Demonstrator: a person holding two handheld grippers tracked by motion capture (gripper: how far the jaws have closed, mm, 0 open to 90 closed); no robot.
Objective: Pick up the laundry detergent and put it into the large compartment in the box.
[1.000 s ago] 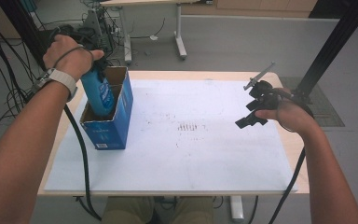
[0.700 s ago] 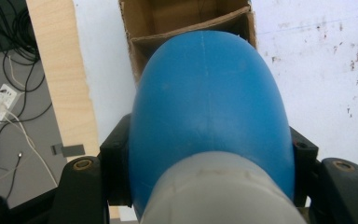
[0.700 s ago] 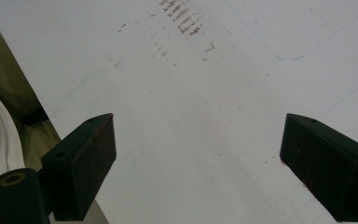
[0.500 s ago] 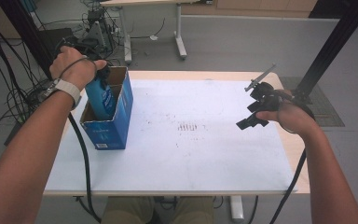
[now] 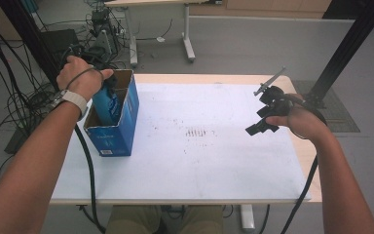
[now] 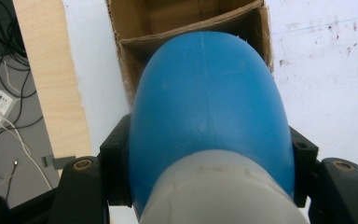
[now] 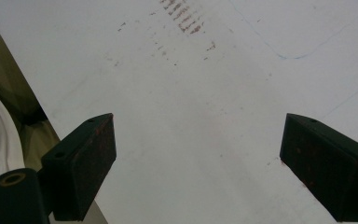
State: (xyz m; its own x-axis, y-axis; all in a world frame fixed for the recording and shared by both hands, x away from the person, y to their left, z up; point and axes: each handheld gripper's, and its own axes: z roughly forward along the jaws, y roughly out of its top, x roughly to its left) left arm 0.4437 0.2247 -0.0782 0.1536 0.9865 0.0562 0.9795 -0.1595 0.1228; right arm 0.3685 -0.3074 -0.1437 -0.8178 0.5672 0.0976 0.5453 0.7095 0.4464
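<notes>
While the left gripper [image 6: 205, 186] is clamped on the blue bottle [image 6: 209, 116], its jaws pressing the bottle's two sides just below the pale neck, the bottle sits partly down inside the open cardboard box [image 5: 119, 122] at the left end of the counter [image 5: 199, 161]. To my eye the step in hand is settling the bottle into that box. Doing it well means lowering straight down, keeping the bottle clear of the brown inner walls so it does not catch a flap or drag the box sideways, and letting go only once the base rests on the bottom.

From the high view the left hand [image 5: 80, 78] covers the grip itself, yet that view makes plain where the box stands and that the right gripper [image 5: 263, 122] hovers well apart over the right side of the counter. Its own view shows what the high one cannot: the jaws spread wide with nothing between them, above bare white surface with reddish smudges [image 7: 186, 18]. Meanwhile, the left gripper view reveals the squeeze on the bottle and the box's brown inside [image 6: 168, 18] beyond it.
</notes>
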